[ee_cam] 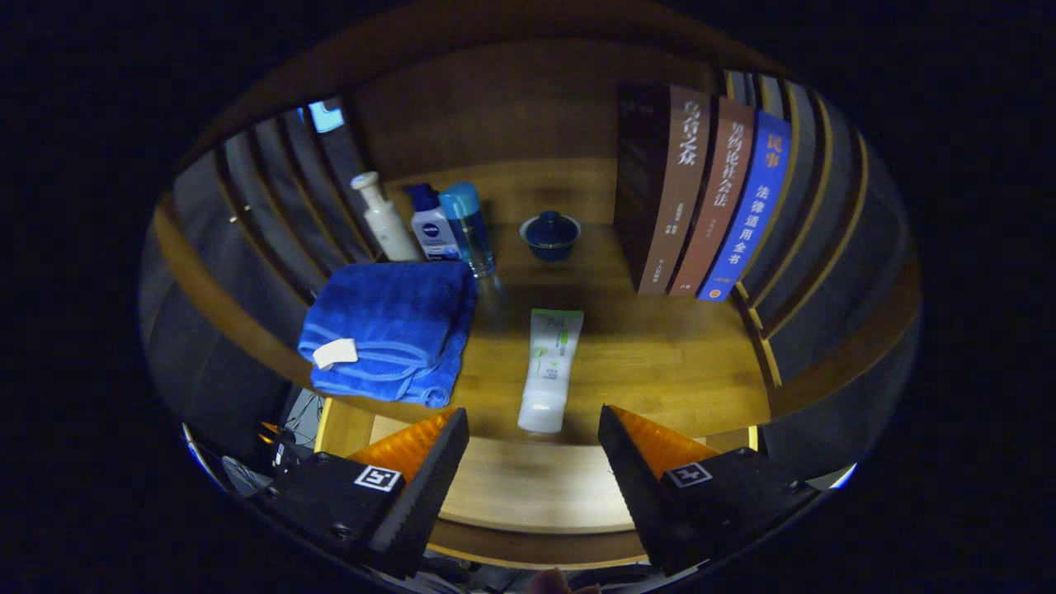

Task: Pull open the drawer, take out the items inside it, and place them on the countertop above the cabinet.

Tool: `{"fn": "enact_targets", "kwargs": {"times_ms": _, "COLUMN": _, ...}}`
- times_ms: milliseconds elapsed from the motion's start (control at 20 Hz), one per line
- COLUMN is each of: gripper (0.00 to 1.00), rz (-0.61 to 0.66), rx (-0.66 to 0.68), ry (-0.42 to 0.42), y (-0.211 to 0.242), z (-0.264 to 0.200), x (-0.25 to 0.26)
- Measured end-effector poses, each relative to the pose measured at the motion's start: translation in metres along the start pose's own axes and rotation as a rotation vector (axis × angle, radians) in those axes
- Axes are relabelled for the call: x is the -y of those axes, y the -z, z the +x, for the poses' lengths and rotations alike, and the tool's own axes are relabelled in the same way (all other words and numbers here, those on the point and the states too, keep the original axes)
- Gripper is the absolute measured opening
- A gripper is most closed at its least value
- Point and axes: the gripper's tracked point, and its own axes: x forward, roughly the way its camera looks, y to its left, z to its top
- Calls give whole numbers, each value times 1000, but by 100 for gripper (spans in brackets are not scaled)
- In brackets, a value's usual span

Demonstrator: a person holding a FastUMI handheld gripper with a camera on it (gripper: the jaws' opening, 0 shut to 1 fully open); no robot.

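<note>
- Tall brown book spine (681, 190), standing beyond the right jaw: pale title "乌合之众".
- Reddish-brown book spine (716, 198) beside it: Chinese title, too blurred to read with certainty.
- Blue book spine (752, 206), next over: "民事", then "法律适用全书".
- White squeeze tube (551, 363), just ahead of the jaws: green print, too small to read.
- Gripper (533, 445): one square black-and-white marker on each of the parted jaws.

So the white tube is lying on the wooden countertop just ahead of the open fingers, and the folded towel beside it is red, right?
Not quite: the folded towel is blue, not red, as the gripper view shows. The rest holds: the white tube lies on the wooden countertop just ahead of the hand-held gripper, whose fingers stand open, gripping nothing.
</note>
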Motion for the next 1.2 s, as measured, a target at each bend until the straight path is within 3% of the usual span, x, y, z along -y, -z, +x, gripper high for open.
{"fn": "enact_targets", "kwargs": {"times_ms": 250, "gripper": 100, "rz": -7, "rx": 166, "ry": -99, "y": 22, "z": -73, "x": -21}}
{"fn": "enact_targets", "kwargs": {"times_ms": 650, "gripper": 100, "rz": -6, "rx": 377, "ry": -74, "y": 118, "z": -128, "x": -29}}
{"fn": "enact_targets", "kwargs": {"times_ms": 850, "gripper": 100, "rz": 11, "rx": 472, "ry": -3, "y": 168, "z": -120, "x": -25}}
{"fn": "enact_targets", "kwargs": {"times_ms": 1200, "gripper": 100, "rz": 64, "rx": 547, "ry": 67, "y": 233, "z": -57, "x": -21}}
